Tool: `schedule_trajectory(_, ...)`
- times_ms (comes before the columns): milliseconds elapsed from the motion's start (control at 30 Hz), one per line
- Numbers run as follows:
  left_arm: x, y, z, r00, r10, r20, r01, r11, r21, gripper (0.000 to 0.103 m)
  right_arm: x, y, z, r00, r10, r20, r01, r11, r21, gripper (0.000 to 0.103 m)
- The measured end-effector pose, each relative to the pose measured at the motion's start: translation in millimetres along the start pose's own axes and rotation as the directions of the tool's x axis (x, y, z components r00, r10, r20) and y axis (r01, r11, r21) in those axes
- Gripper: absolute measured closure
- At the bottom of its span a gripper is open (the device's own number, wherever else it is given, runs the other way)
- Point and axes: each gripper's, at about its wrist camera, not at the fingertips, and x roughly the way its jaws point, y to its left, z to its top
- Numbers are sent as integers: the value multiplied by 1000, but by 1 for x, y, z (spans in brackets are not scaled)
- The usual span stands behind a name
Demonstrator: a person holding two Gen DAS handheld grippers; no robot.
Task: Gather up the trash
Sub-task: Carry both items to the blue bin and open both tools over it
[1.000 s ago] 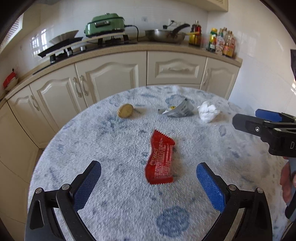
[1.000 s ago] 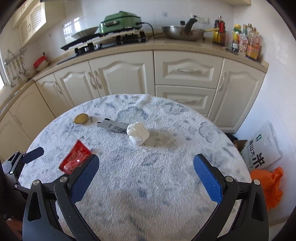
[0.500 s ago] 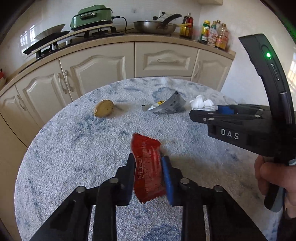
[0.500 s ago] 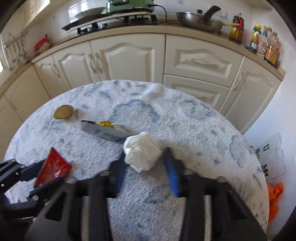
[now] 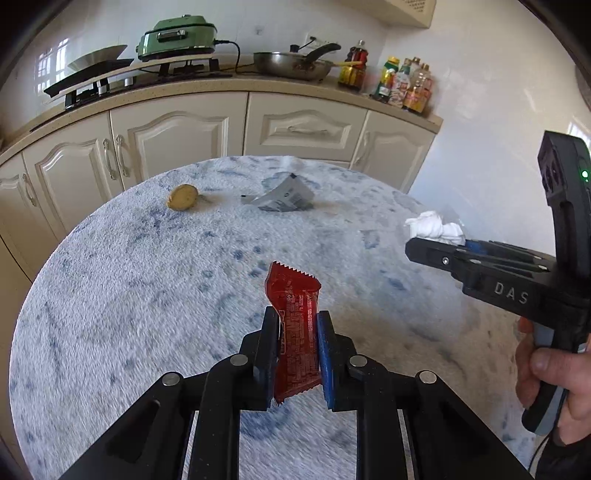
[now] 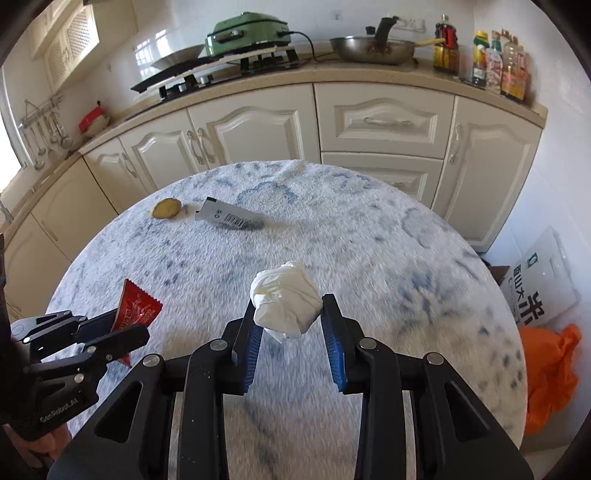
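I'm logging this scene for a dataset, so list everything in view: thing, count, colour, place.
wrapper: 1, red, clamped in the left gripper
tissue: 1, white, crumpled, clamped in the right gripper
packet: 1, grey with barcode, far side of table
peel: 1, yellow-brown, left of the packet
table: 1, round, white-blue mottled cloth
cabinets: cream, behind the table
cooker: 1, green, on the stove
pan: 1, steel, on the counter
bottles: several, counter's right end
sack: 1, white, on the floor at right
bag: 1, orange, beside the sack
left gripper: black, blue pads, shut
right gripper: black, blue pads, shut
hand: 1, holding the right gripper's handle
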Motion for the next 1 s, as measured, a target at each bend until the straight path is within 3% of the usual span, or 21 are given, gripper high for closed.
schedule_trajectory(500, -91, -74, -37, 983, -44, 177, 31, 997, 74, 87, -115, -24, -41, 987, -31, 155, 26, 999, 33, 71)
schedule_trajectory(1000, -147, -170, -44, 948, -176, 264, 132, 976, 174, 87, -229, -81, -82, 944, -141, 297, 107, 986, 128, 71)
